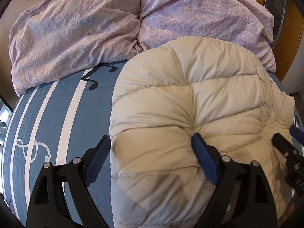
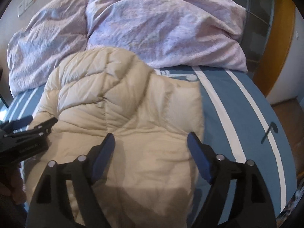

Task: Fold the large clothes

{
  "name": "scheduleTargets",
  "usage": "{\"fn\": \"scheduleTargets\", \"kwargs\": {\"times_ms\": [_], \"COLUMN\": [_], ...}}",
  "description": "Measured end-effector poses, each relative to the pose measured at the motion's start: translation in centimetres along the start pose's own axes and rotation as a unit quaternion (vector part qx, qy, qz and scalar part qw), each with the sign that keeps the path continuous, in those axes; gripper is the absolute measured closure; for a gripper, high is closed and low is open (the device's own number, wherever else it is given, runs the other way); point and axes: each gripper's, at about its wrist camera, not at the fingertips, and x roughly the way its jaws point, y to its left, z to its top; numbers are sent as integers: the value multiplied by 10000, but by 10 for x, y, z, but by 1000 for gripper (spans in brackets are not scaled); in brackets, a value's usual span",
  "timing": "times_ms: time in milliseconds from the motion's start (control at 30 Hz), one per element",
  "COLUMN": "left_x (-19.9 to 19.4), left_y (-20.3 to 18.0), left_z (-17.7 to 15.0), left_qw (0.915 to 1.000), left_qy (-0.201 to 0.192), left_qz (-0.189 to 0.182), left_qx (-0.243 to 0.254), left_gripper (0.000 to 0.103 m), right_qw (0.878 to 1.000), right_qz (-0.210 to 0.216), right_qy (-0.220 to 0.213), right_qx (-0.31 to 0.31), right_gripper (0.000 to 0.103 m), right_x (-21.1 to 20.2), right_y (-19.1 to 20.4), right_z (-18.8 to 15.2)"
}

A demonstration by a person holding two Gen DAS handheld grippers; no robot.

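Cream quilted down jacket (image 1: 190,114) lies folded on the blue striped bed sheet (image 1: 57,114), below the lilac duvet (image 1: 76,28).
Left gripper (image 1: 152,159) and right gripper (image 2: 150,152) both released, empty; next, likely regrip an edge for another fold.

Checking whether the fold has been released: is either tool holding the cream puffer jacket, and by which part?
Nothing is held. The left tool and right tool both stand open above the puffer jacket, pads clear of the fabric.
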Motion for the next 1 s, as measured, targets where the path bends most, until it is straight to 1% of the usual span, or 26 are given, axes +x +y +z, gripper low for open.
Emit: {"fn": "scheduleTargets", "kwargs": {"times_ms": [100,133,200,267,333,433,500,567,700,767,867,933,967,1000], "left_x": [-2,-2,-2,-3,-4,-6,-8,-9,-11,-11,-11,-12,-13,-13], "left_y": [2,3,4,5,5,6,7,7,7,7,10,14,18,21], "left_z": [-2,-2,-4,-5,-7,-8,-9,-9,-10,-10,-10,-8,-7,-6], "left_qw": [9999,9999,9997,9996,9996,9996,9996,9997,9998,9998,9998,9998,9996,9993], "left_qy": [45,61,94,115,122,122,113,97,72,67,71,87,114,136], "left_qz": [-91,-121,-178,-224,-239,-250,-247,-230,-198,-187,-171,-191,-236,-285], "left_qx": [-58,-79,-114,-117,-100,-64,-28,7,66,69,21,-61,-140,-211], "left_gripper": [15,15,15,15,15,15,15,15,15,15,15,15,15,15], "right_qw": [9982,9959,9887,9819,9748,9678,9655,9616,9535,9513,9465,9402,9363,9309], "right_qz": [326,534,944,1218,1451,1647,1699,1798,1999,2069,2229,2402,2496,2624], "right_qy": [309,466,766,970,1163,1356,1451,1531,1614,1635,1668,1711,1736,1764], "right_qx": [388,563,882,1074,1235,1338,1342,1402,1578,1600,1634,1706,1759,1828], "right_gripper": [19,18,18,18,15,13,11,11,9,10,14,24,28,36], "right_x": [3,6,14,21,29,37,43,49,59,62,66,69,71,73], "right_y": [-20,-28,-41,-46,-50,-52,-51,-51,-54,-53,-52,-52,-53,-53], "right_z": [-2,-4,-5,-7,-7,-7,-4,-3,-4,-4,-3,-3,-4,-4]}}
